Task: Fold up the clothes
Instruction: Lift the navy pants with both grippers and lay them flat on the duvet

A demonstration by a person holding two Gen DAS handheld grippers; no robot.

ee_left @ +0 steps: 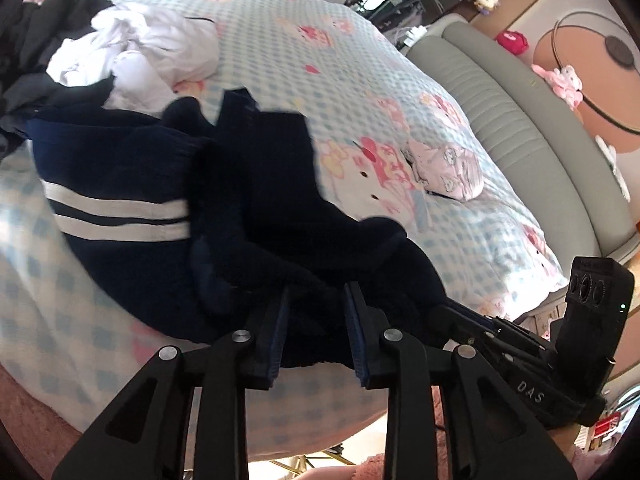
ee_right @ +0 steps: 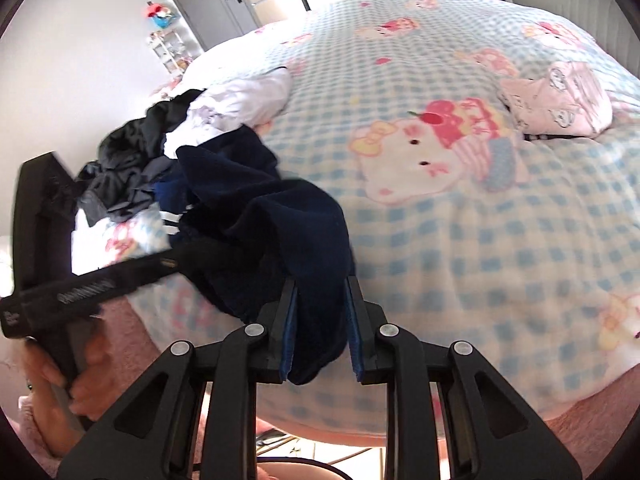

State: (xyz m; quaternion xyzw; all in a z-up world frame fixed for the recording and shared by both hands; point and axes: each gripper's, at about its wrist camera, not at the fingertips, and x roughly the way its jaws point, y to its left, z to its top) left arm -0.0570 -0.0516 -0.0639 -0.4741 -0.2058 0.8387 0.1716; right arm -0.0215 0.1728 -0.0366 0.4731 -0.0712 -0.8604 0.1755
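A dark navy garment (ee_left: 132,168) with two white stripes (ee_left: 116,216) lies bunched at the near edge of the bed. My left gripper (ee_left: 316,300) has navy cloth between its fingers, and the jaws stand a little apart around it. My right gripper (ee_right: 320,292) holds another bunch of the same navy garment (ee_right: 296,232) between its blue pads (ee_right: 290,320). The right gripper also shows at the right of the left wrist view (ee_left: 472,320). The left gripper's body (ee_right: 92,284) shows at the left of the right wrist view, in a hand.
A heap of white (ee_left: 136,48) and black clothes (ee_left: 36,32) lies at the far left of the bed. A folded pink printed garment (ee_left: 444,168) lies to the right. The checked Hello Kitty blanket (ee_right: 460,240) covers the bed. A grey padded headboard (ee_left: 532,136) runs along the right.
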